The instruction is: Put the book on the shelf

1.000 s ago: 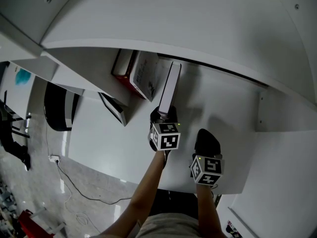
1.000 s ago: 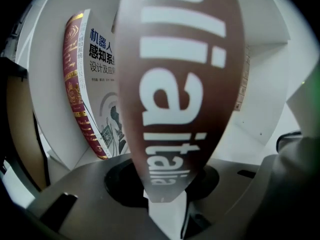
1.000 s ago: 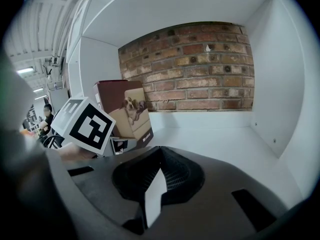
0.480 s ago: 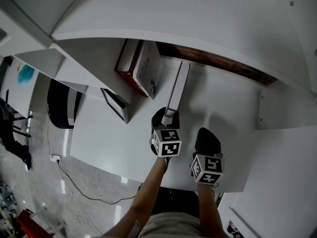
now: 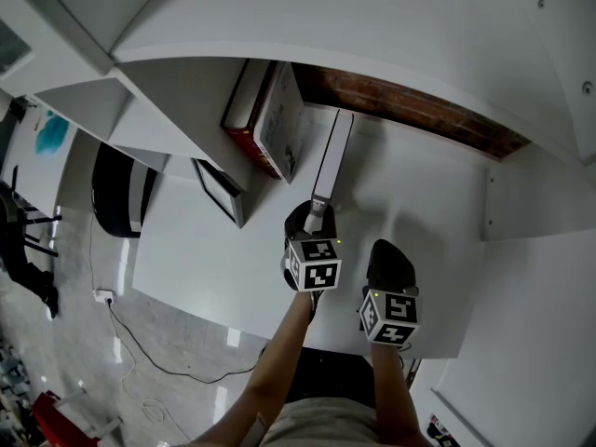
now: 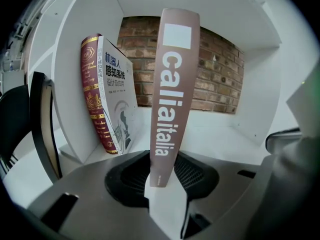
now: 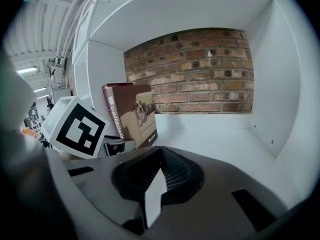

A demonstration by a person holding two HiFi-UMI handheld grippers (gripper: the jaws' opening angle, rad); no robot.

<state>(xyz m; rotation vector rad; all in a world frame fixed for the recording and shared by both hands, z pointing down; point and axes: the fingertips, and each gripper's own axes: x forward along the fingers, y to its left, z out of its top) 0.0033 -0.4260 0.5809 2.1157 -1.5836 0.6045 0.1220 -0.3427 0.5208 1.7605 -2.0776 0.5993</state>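
I have the left gripper (image 5: 317,216) closed on the near lower end of the book (image 6: 173,96), pads on either side of the brown spine; its jaws have just been closing, with the book between them. The book stands upright inside the shelf (image 5: 414,189) compartment, spine facing me and long edge running back toward the brick back wall (image 6: 216,66). From the right gripper view its lower edge looks to be down on the white shelf floor. It stands clear of a red-spined book (image 6: 91,96) further left, which leans against the compartment's left wall and shows a white illustrated cover; I cannot tell whether that is one volume or two. Beyond that wall, on the left, a dark-edged flat panel (image 6: 42,129) stands on its edge. The right gripper (image 5: 389,261) hangs just beside the left one, at the front of the same compartment, with its jaws together and nothing between them. It points into the bare right half of the shelf, well apart from the book.
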